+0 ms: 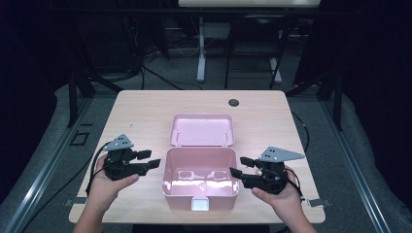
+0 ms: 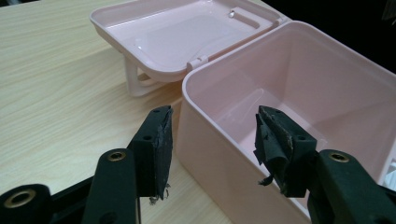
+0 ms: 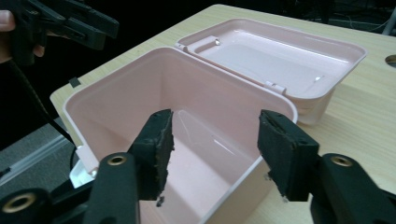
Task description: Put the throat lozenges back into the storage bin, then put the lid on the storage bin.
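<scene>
- Already our left gripper [image 1: 151, 159] stood with its jaws apart and nothing between the pads, just off the left wall of the pink storage box [image 1: 200, 191].
- Likewise our right gripper [image 1: 236, 166] had its jaws spread and empty, beside the box's right wall.
- We judged the opening done: the hinged lid [image 1: 202, 129] lay flipped back flat on the wooden table [image 1: 141, 111] behind the box, and both grippers had let go.
- Inside, the box looked empty; filling it, if intended, remained.
- Its white front latch [image 1: 199, 204] hung free.
</scene>
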